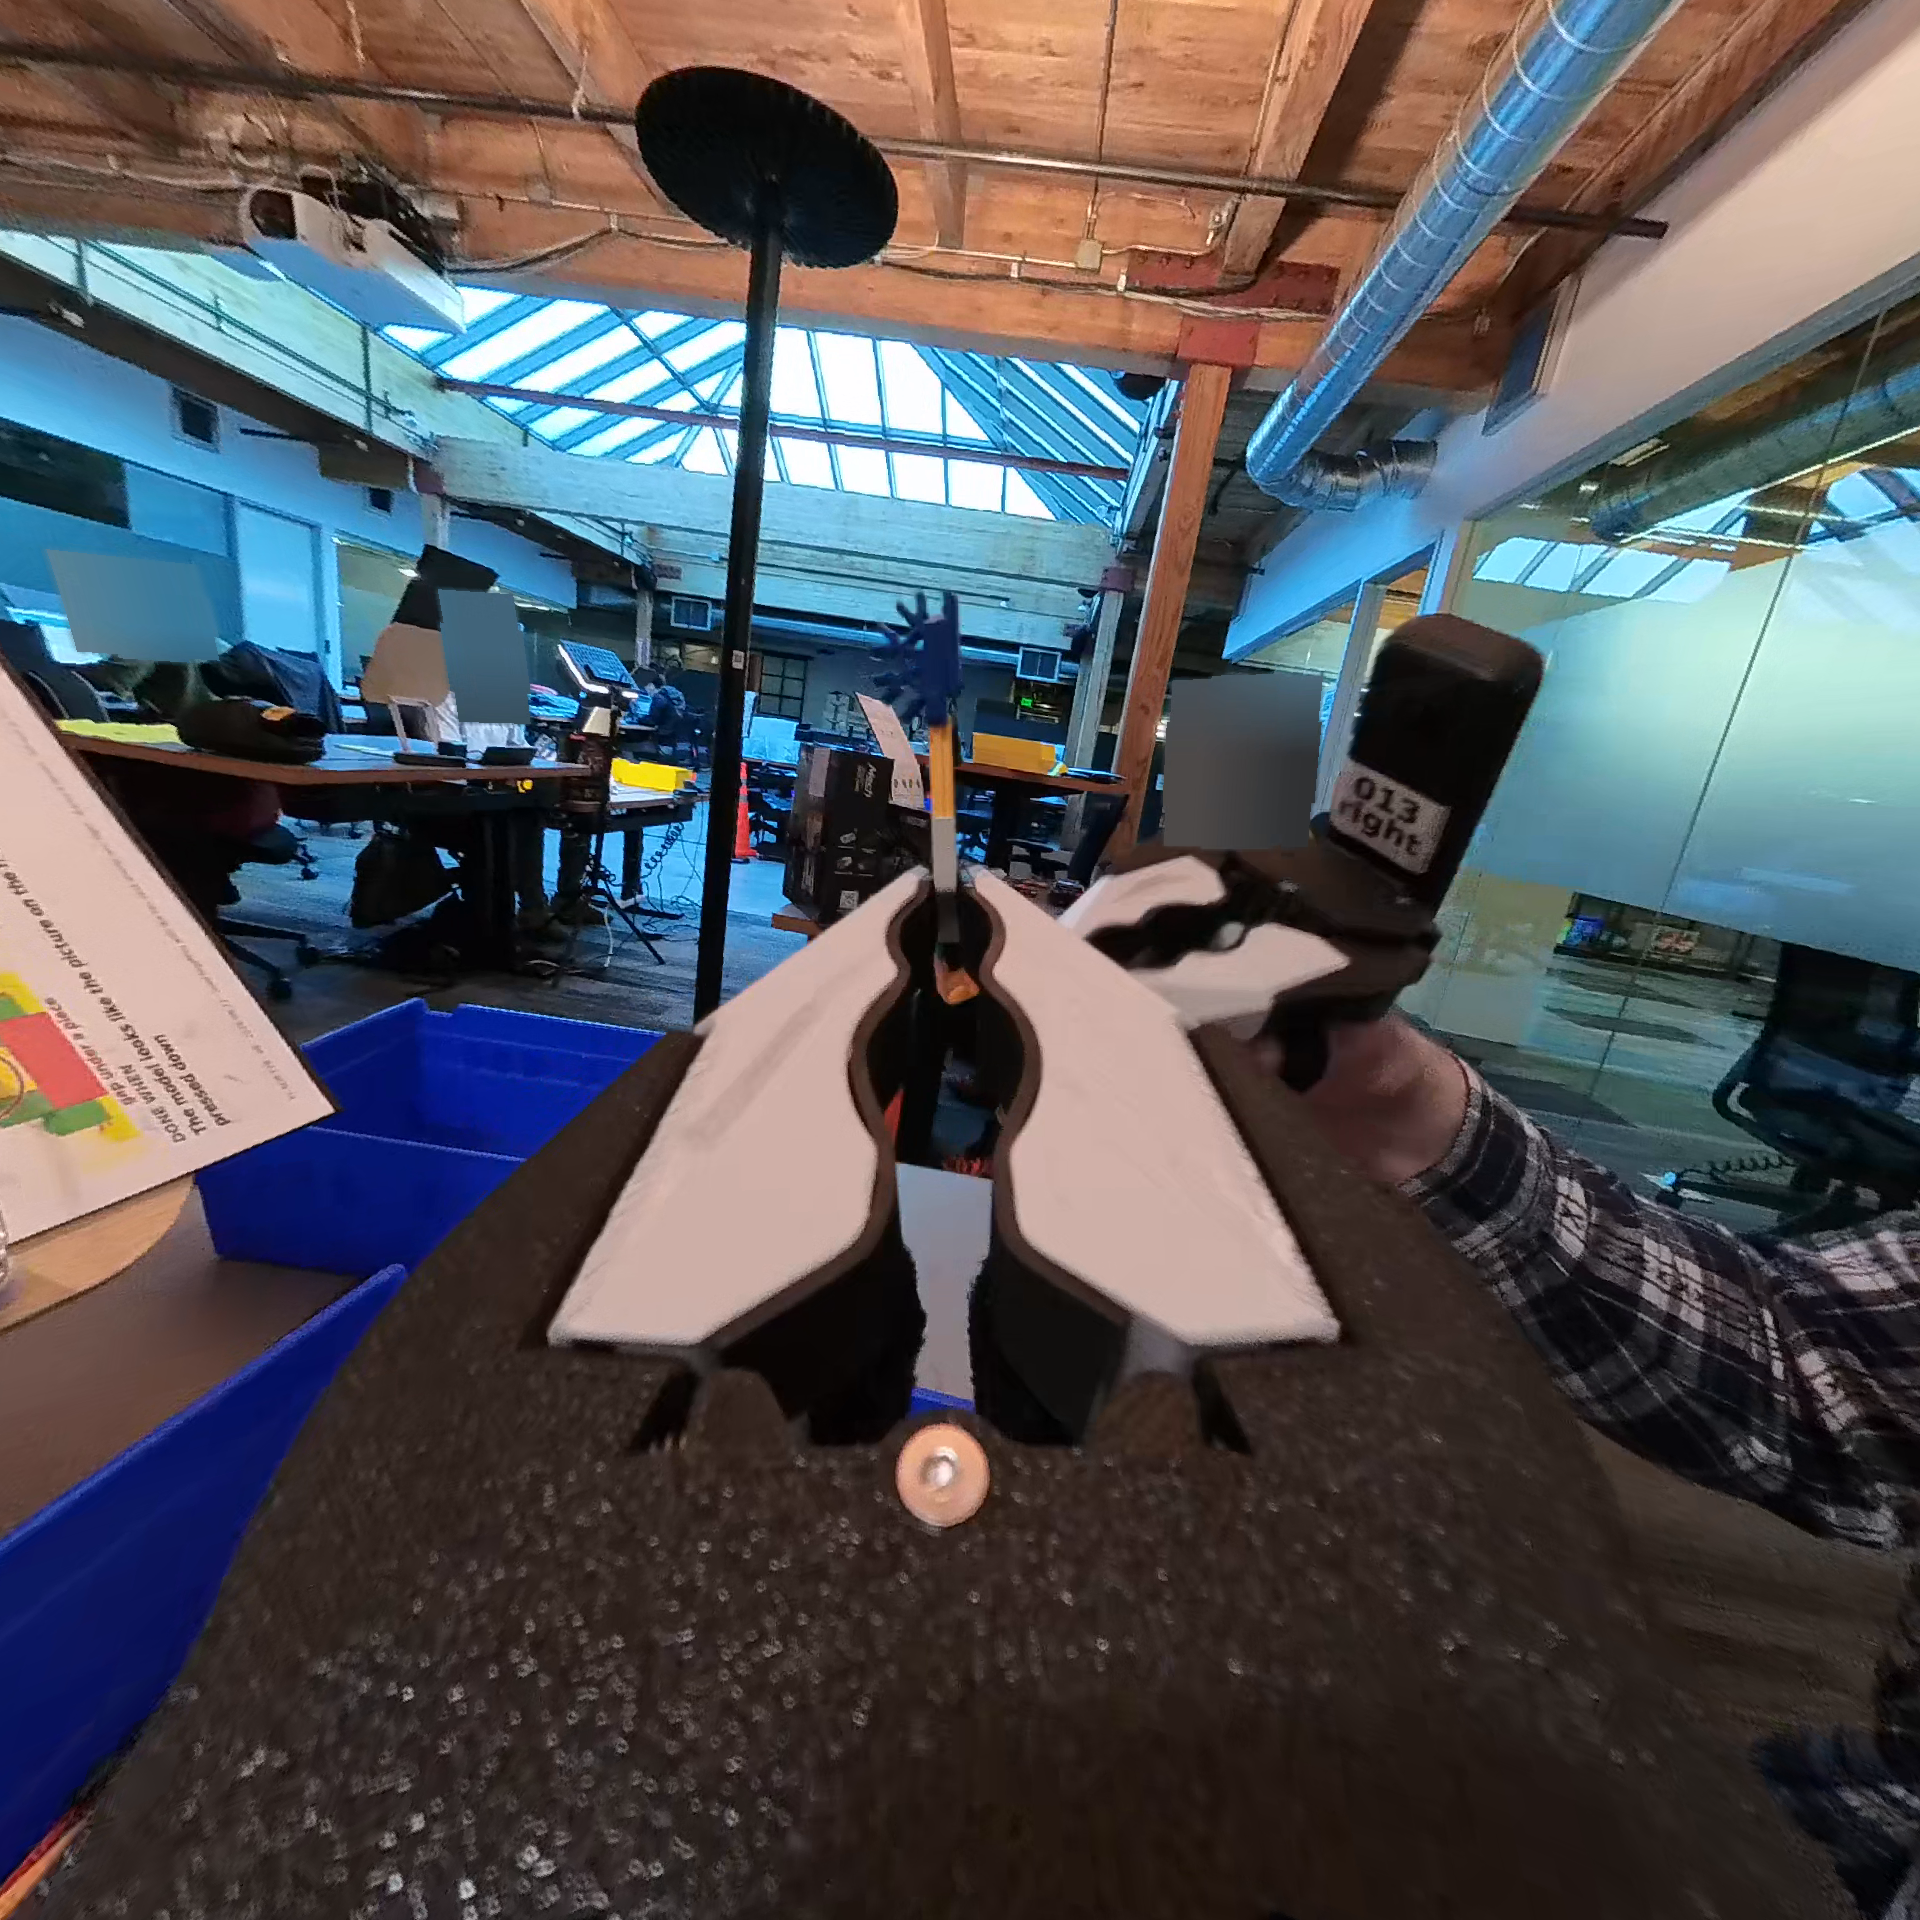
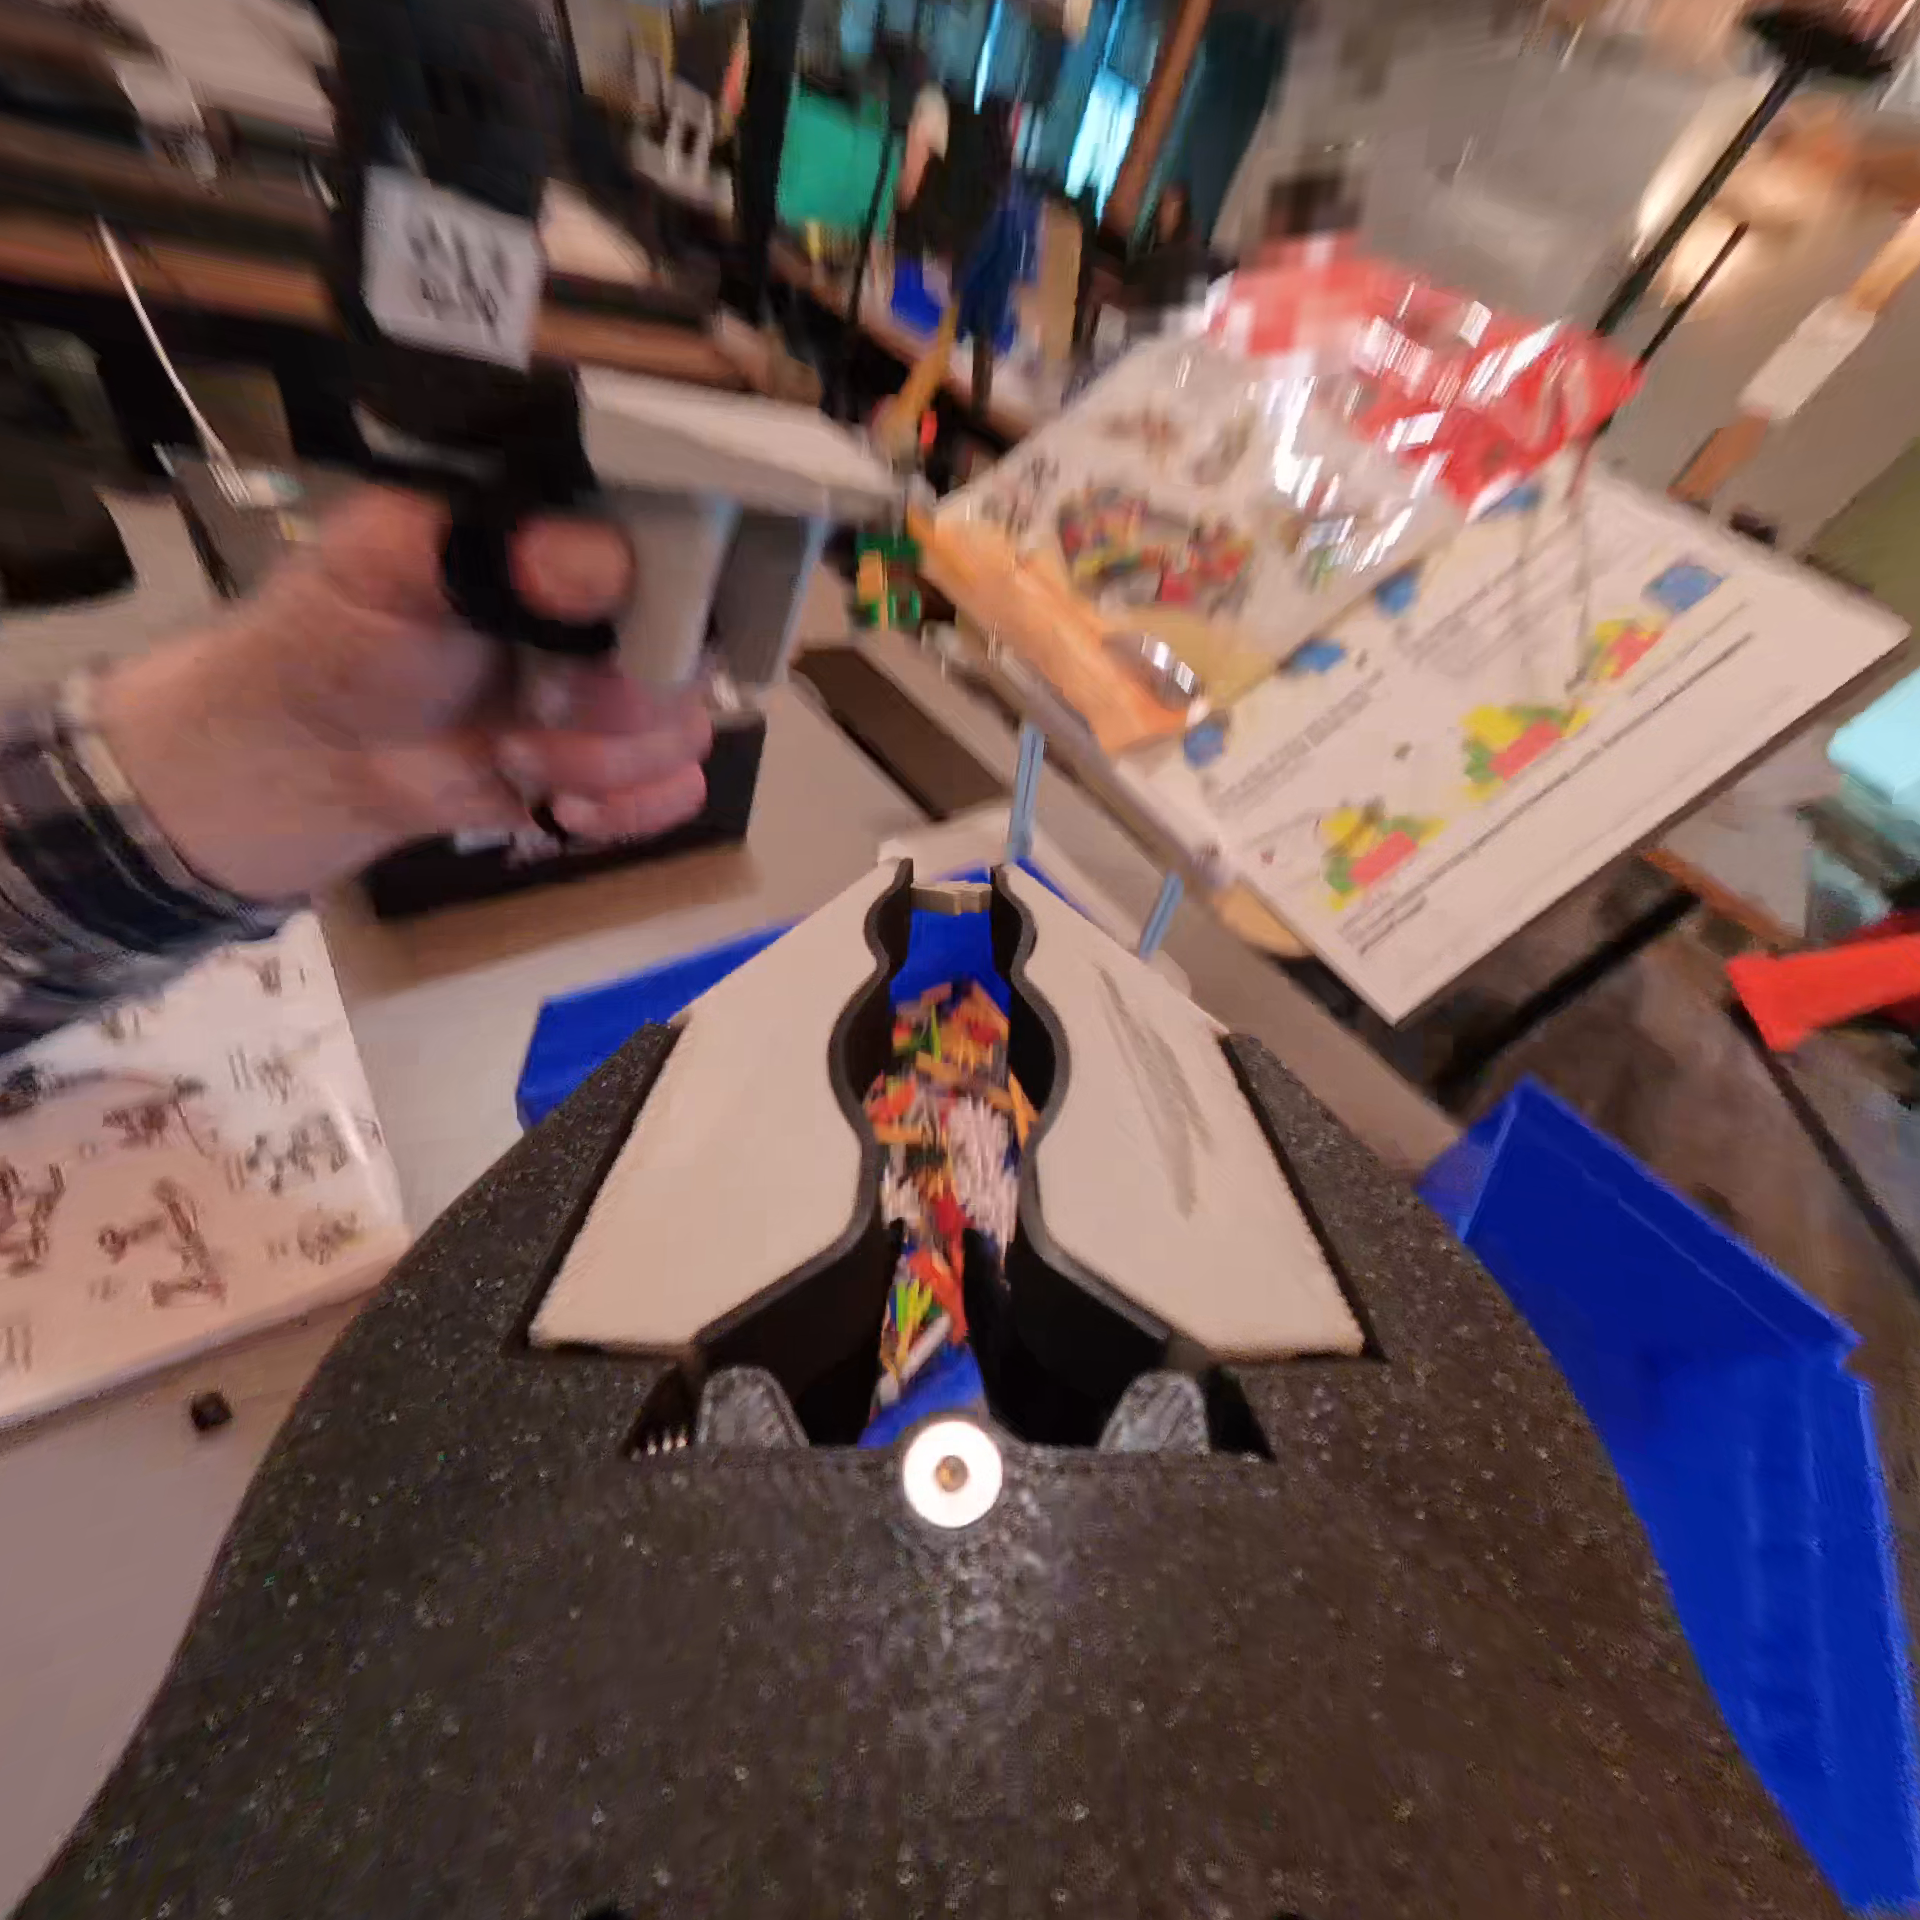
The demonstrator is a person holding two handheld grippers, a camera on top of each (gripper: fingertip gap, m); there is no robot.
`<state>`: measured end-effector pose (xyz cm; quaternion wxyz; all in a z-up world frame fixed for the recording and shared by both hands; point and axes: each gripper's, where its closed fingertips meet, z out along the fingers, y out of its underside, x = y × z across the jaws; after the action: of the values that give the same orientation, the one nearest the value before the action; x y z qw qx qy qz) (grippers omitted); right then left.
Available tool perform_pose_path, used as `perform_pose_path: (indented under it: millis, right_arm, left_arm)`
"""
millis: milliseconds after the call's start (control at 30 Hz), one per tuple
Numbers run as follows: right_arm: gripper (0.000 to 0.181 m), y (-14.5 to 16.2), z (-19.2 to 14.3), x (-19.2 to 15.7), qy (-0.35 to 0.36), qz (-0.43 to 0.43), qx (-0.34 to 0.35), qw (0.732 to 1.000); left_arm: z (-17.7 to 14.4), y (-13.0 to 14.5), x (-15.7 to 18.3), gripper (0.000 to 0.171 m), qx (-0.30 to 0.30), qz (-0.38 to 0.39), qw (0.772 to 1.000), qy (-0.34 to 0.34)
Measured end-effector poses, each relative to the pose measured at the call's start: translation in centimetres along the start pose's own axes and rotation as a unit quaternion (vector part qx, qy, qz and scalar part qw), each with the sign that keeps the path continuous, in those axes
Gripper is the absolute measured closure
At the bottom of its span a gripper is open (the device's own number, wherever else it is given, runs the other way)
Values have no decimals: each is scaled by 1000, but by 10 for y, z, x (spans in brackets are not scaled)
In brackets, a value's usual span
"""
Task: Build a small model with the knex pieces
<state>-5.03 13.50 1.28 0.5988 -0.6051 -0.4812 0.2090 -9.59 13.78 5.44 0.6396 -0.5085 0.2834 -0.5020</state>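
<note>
Left tool (image 1: 948, 914): I see it pinched on a thin rod piece (image 1: 940, 800) with a blue toothed end, pointing to 12 o'clock. Right tool (image 2: 948, 894): narrow, gripping a small grey piece (image 2: 948, 896) at its tips, above a blue bin (image 2: 1662, 1351) of mixed coloured parts. Instruction sheet (image 2: 1507, 727) at 2 o'clock on the counter (image 2: 436, 997).
</note>
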Motion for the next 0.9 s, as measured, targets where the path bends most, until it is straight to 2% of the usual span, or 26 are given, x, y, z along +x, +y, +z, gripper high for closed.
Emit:
perform_pose_path:
  millis: [100, 167, 267, 433, 467, 600, 767, 867, 900]
  right_arm:
    - [164, 43, 29, 0, -13, 5, -110, 994]
    - [148, 70, 42, 1, -23, 16, -171, 985]
    - [139, 91, 51, 3, -26, 26, -208, 977]
    - [146, 65, 45, 1, -36, 38, -139, 989]
    - [150, 52, 42, -2, -46, 49, -107, 992]
    - [149, 1, 22, -8, -90, 104, 18, 990]
    - [150, -14, 15, -13, -89, 88, 31, 992]
    - [167, -13, 15, -8, -63, 77, 28, 995]
    - [167, -14, 14, -8, -60, 76, 29, 995]
  left_arm:
    - [2, 4, 0, 171, -12, 3, 1000, 1]
    - [3, 7, 0, 171, -20, 5, 1000, 0]
    - [3, 10, -1, 171, -28, 1, 1000, 4]
    - [5, 13, -2, 171, -24, -21, 999, 18]
    - [6, 14, -1, 171, -22, -26, 999, 21]
    - [12, 17, 7, 171, -19, -37, 998, 41]
    - [21, 24, 16, 171, -24, -31, 998, 47]
    - [22, 24, 16, 171, -19, -31, 998, 46]
    - [22, 24, 16, 171, -22, -26, 998, 43]
